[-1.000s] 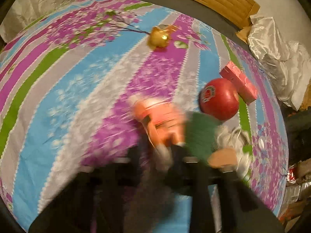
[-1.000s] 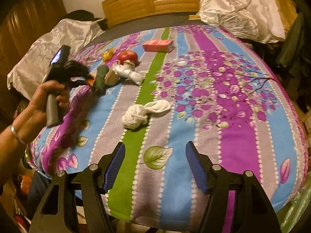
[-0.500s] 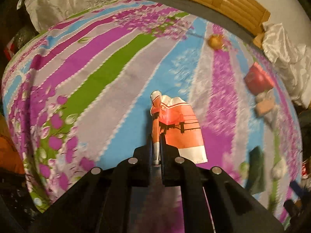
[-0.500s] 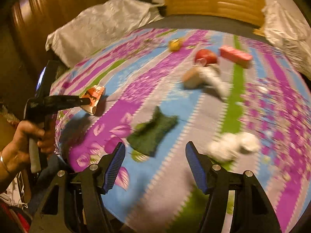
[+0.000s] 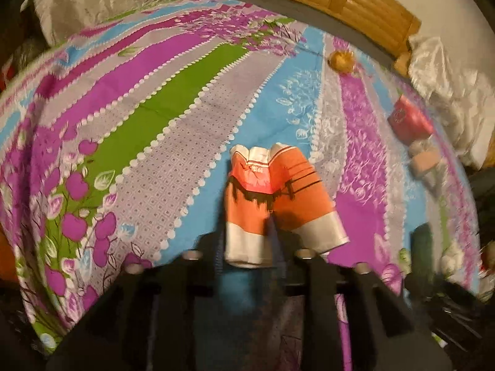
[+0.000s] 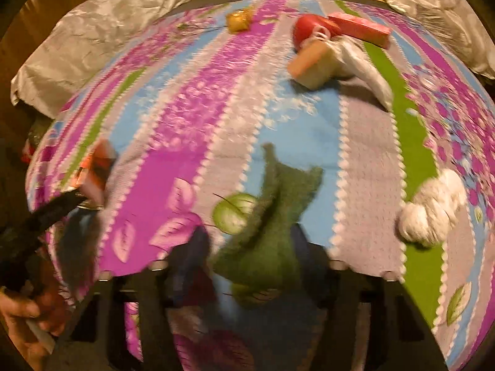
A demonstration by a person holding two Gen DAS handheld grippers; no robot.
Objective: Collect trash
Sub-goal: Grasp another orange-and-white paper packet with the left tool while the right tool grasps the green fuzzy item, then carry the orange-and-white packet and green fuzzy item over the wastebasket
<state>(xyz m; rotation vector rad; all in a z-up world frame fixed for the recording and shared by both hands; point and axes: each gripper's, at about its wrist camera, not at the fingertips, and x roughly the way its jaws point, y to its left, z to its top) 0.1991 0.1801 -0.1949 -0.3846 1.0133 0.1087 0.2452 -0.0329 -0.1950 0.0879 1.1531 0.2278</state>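
An orange and white crumpled packet hangs between the fingers of my left gripper over the striped bedspread. The jaws are just opening, but the packet is still pinched at its lower end. The right wrist view shows that packet at the tip of the left gripper, near the bed's left edge. My right gripper is low over a dark green cloth lying on the bed. Its jaws are closing with the cloth between them, and the blurred pads stand at the cloth's sides.
A white crumpled bundle lies to the right of the green cloth. Farther back are a tan block, a white sock, a red round thing, a pink box and a gold ball. A person's hand holds the left gripper's handle.
The left gripper carried the packet away from the other items toward the bed's left edge; the packet now spreads wider. The right gripper swung from the white bundle to the green cloth and narrowed its jaws.
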